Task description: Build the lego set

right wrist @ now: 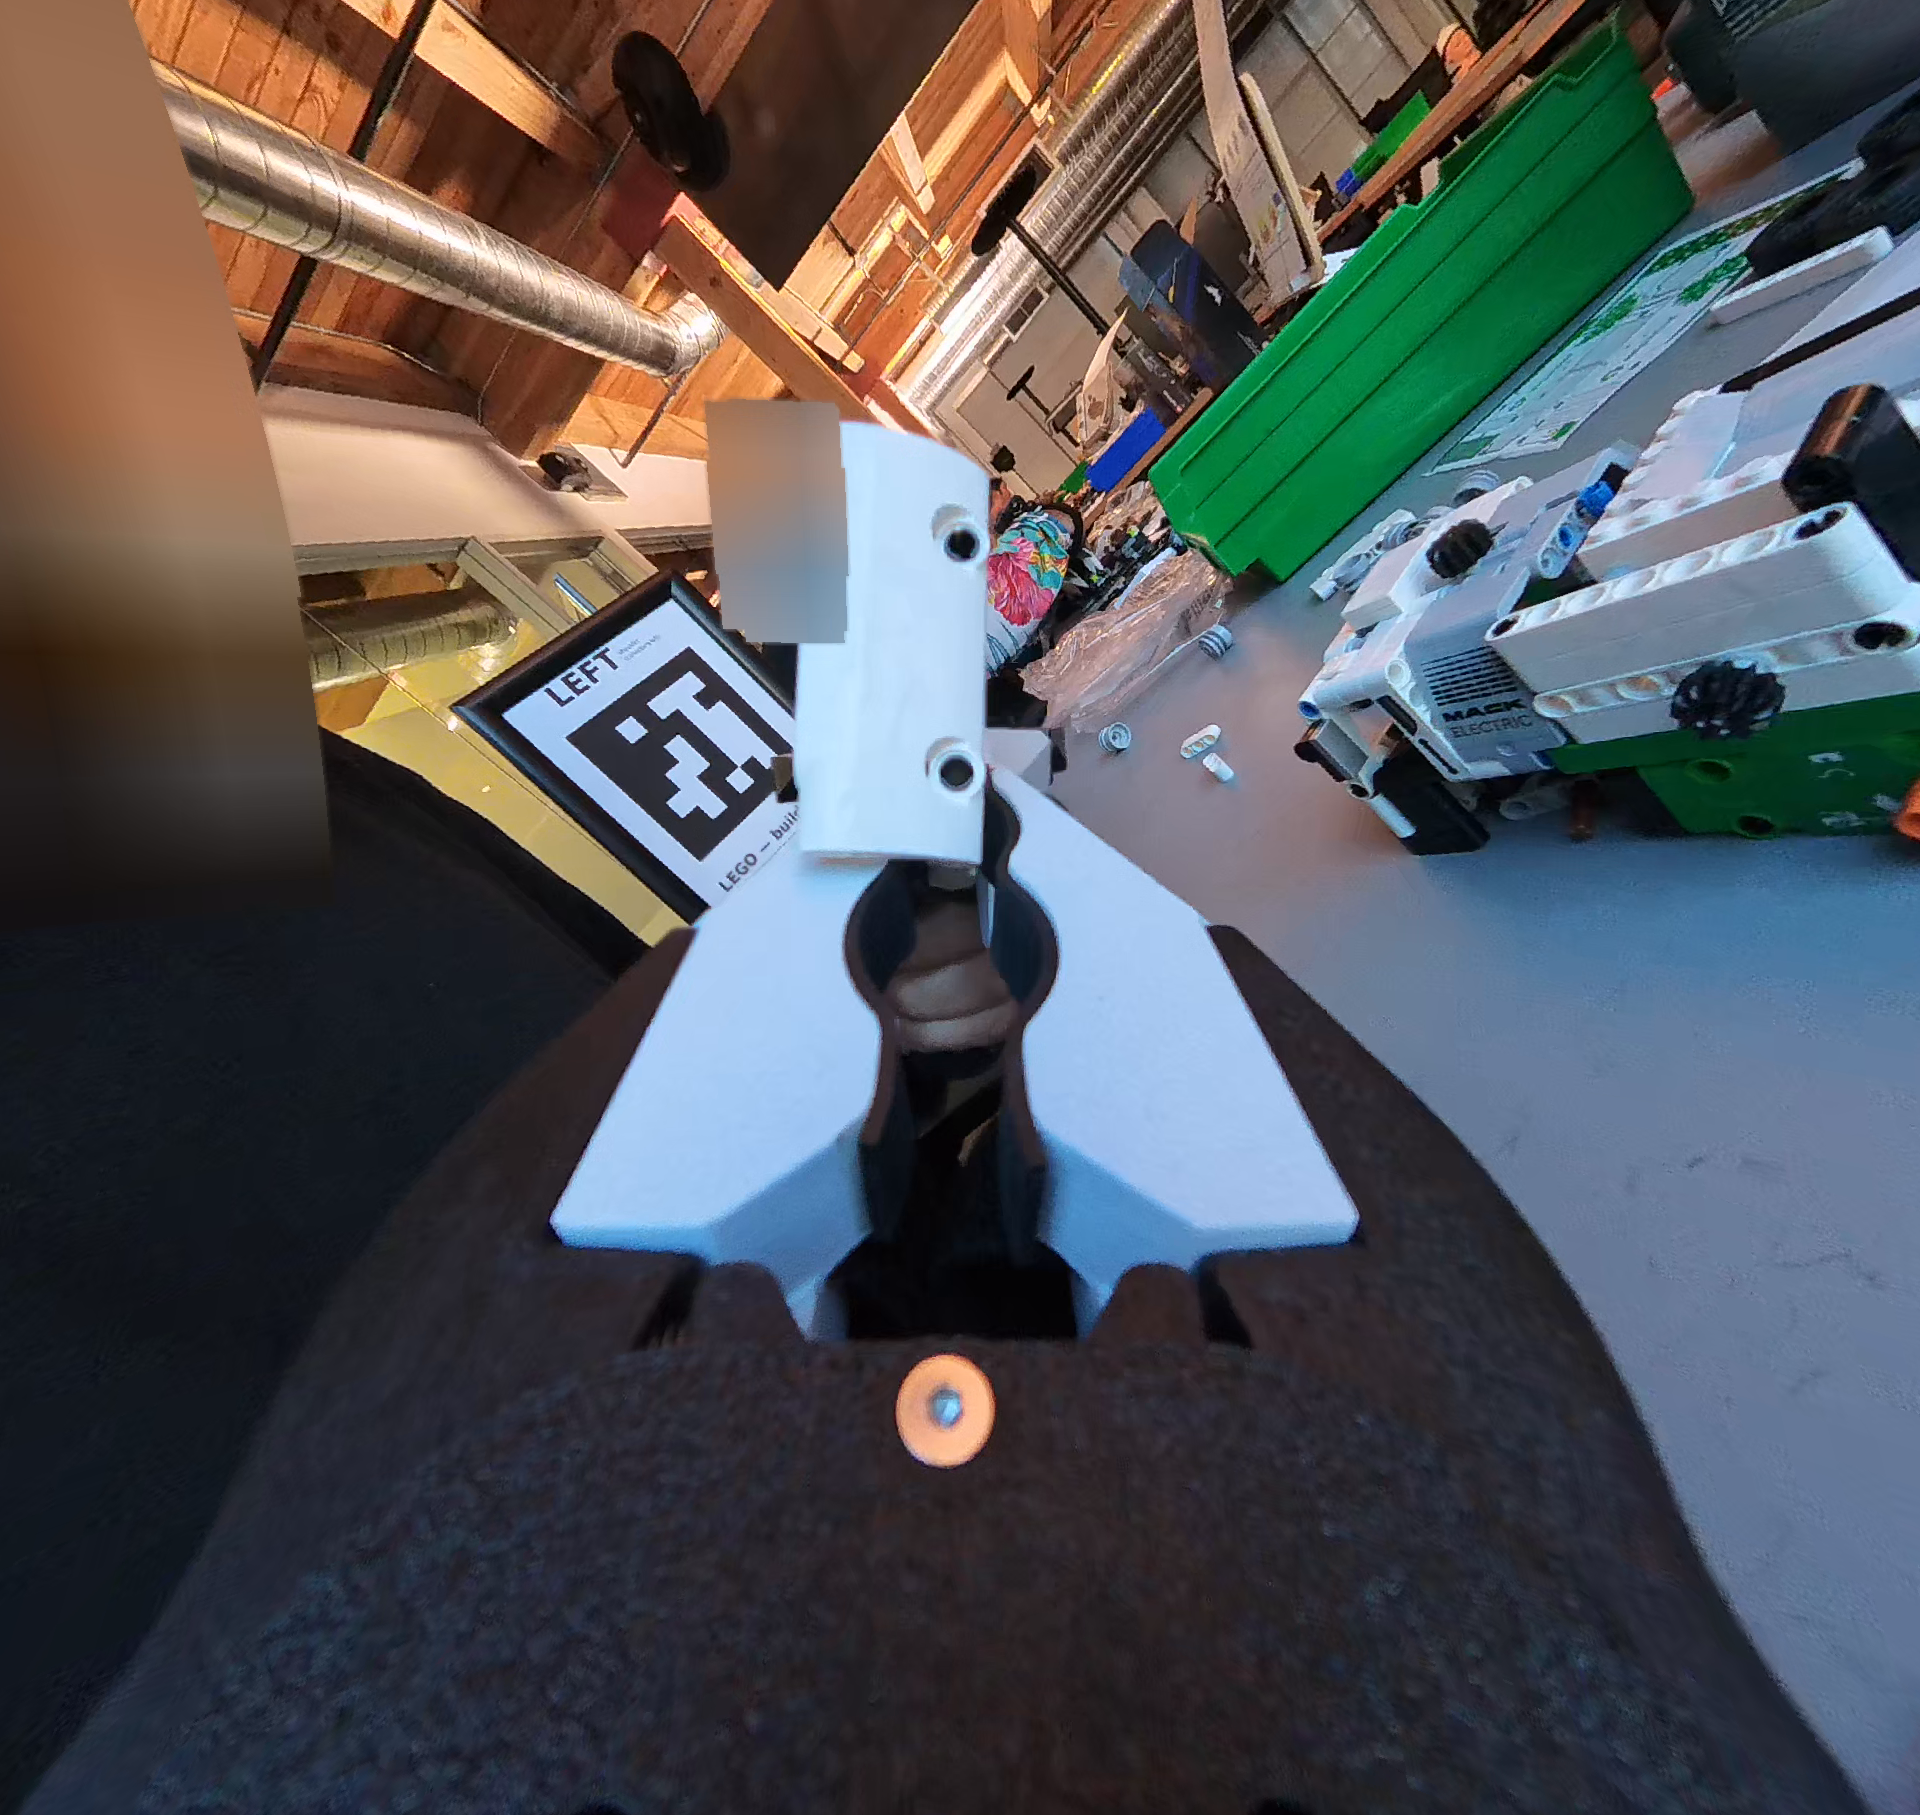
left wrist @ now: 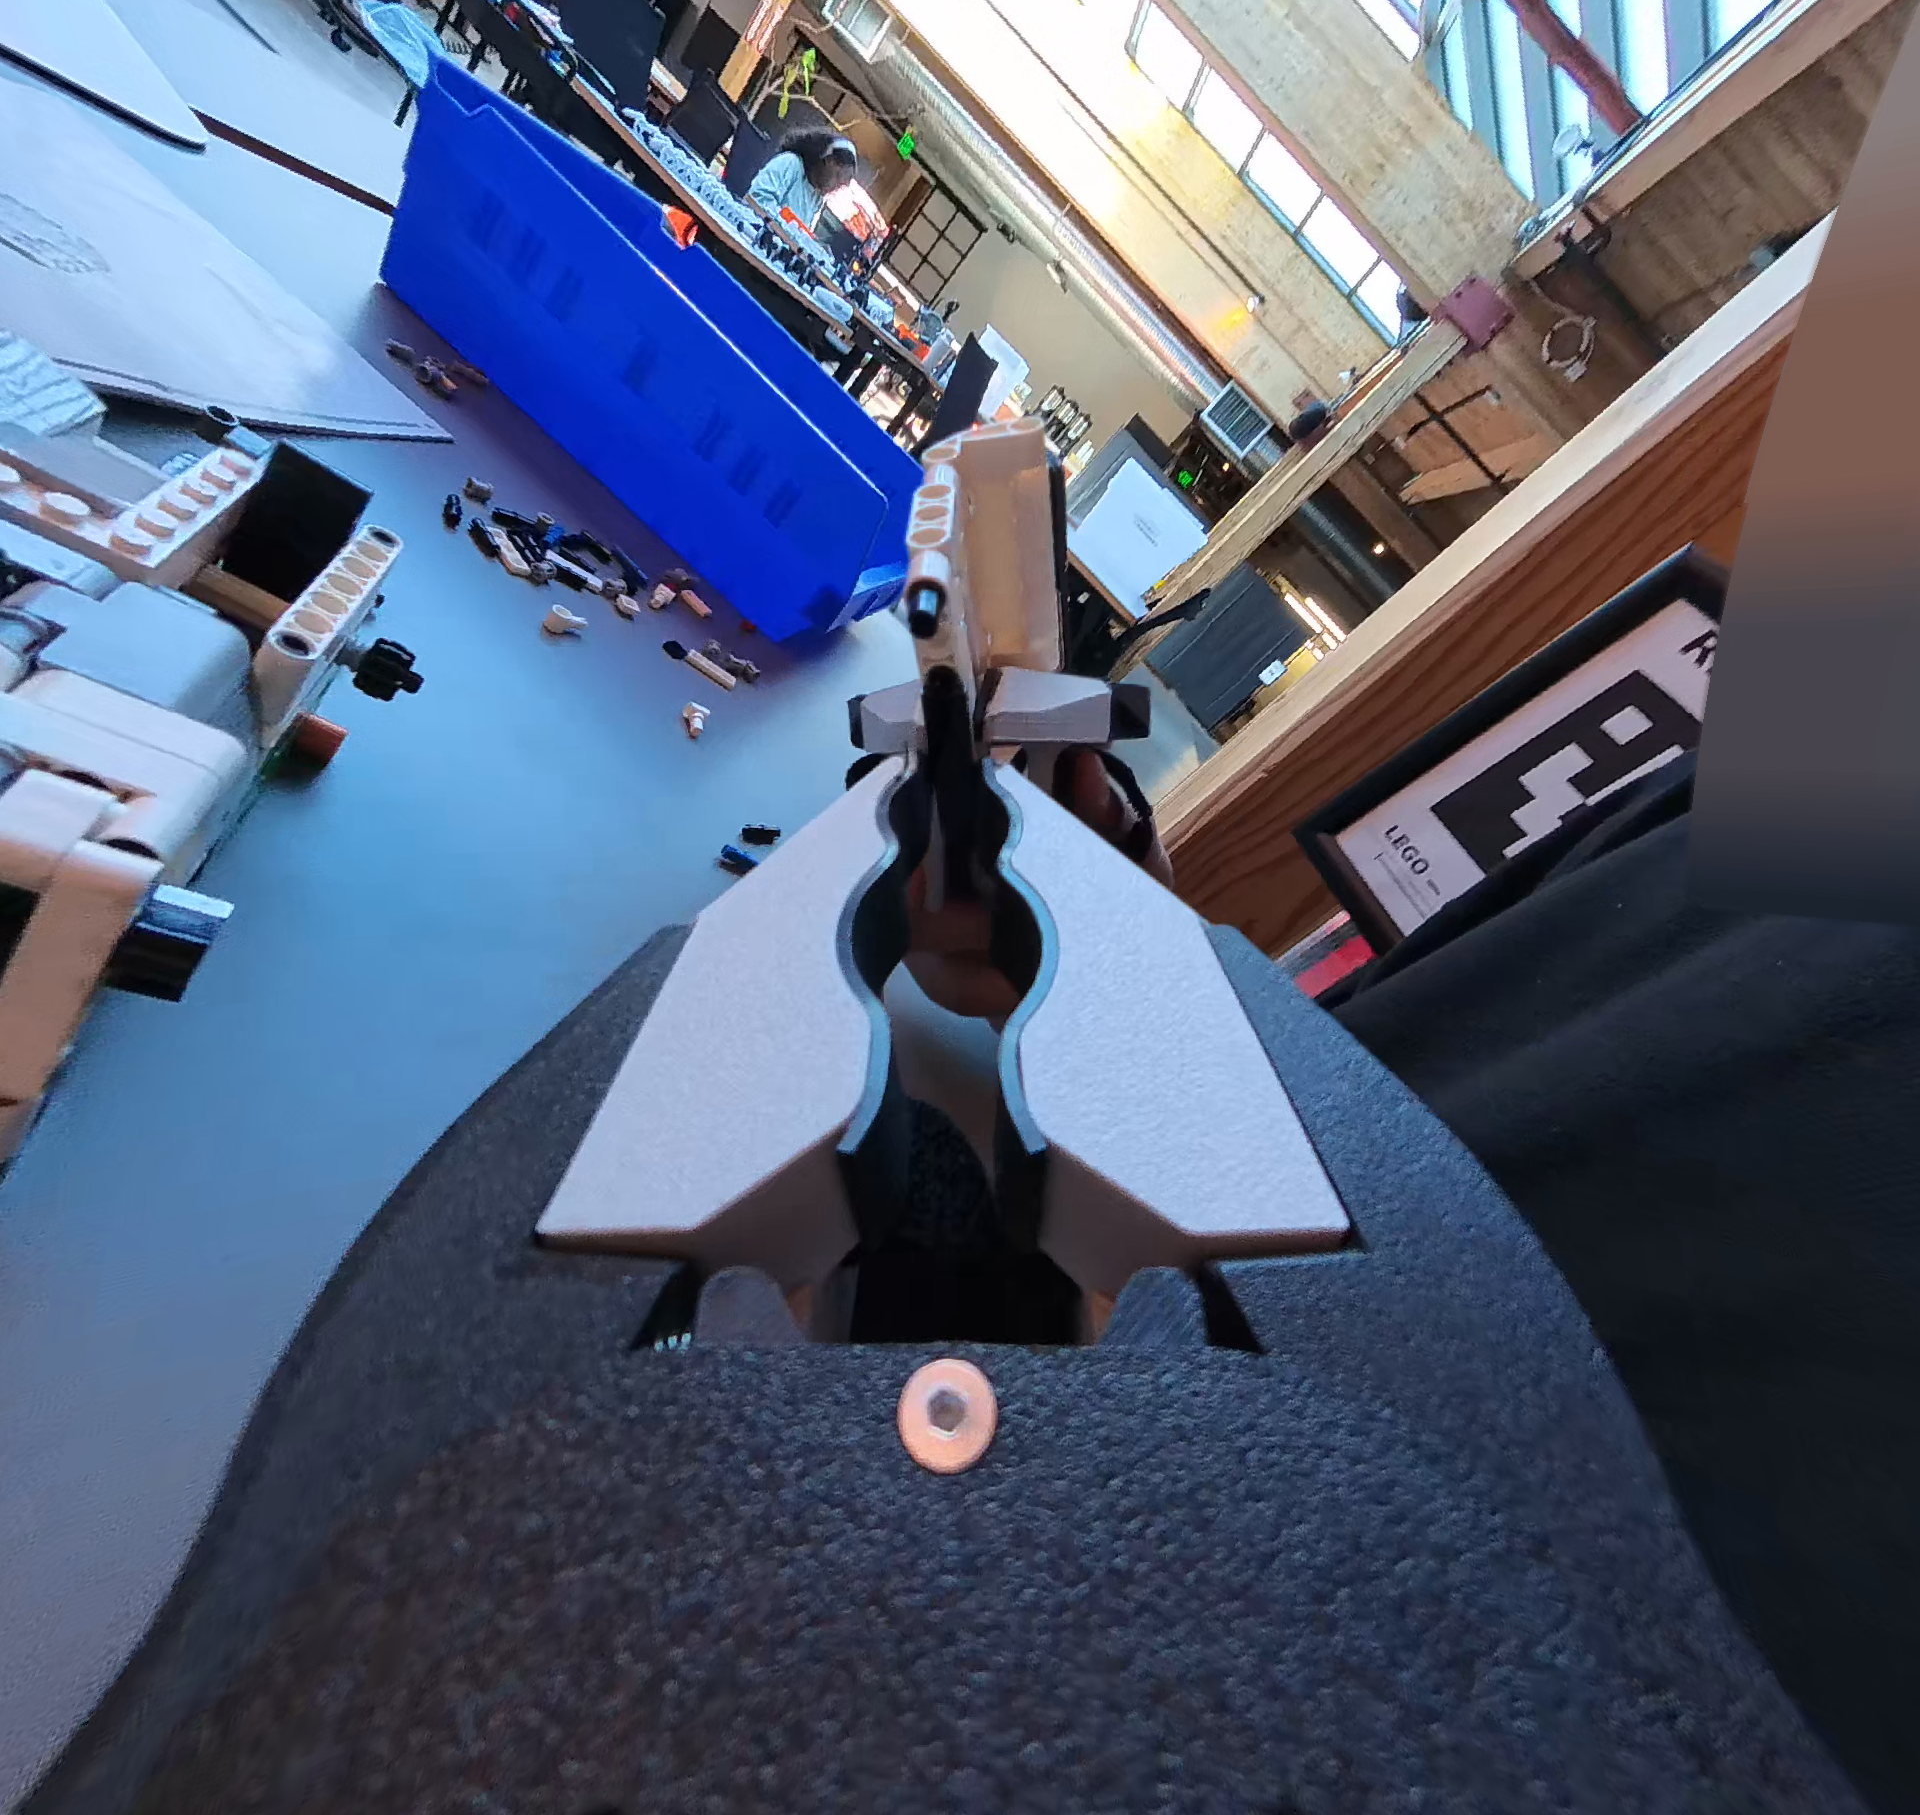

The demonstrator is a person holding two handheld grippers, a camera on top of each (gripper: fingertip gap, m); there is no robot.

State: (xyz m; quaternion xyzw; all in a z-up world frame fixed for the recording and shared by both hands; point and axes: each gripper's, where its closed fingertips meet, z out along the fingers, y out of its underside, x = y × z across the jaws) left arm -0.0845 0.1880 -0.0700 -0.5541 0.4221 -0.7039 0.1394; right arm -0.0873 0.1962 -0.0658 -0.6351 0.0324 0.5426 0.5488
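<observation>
My right gripper (right wrist: pixel 940 861) is shut on the lower end of a white curved panel (right wrist: pixel 899 643) with two pin holes, held upright in the air. My left gripper (left wrist: pixel 948 778) faces it, shut on a thin black piece (left wrist: pixel 948 726) that reaches toward the panel. In the left wrist view the panel (left wrist: pixel 1003 539) rises above the right gripper's tips (left wrist: pixel 997 721), with a black pin (left wrist: pixel 923 612) in its side. The partly built white and green truck lies on the grey table, at the left in the left wrist view (left wrist: pixel 156 674) and at the right in the right wrist view (right wrist: pixel 1610 674).
A blue bin (left wrist: pixel 623 363) stands behind several loose small pieces (left wrist: pixel 582 560). A green bin (right wrist: pixel 1434 311), clear plastic bags (right wrist: pixel 1122 643) and an instruction sheet (right wrist: pixel 1590 352) lie beyond the truck. A dark sleeve (left wrist: pixel 1558 1090) and a framed black-and-white tag (right wrist: pixel 665 726) are close by.
</observation>
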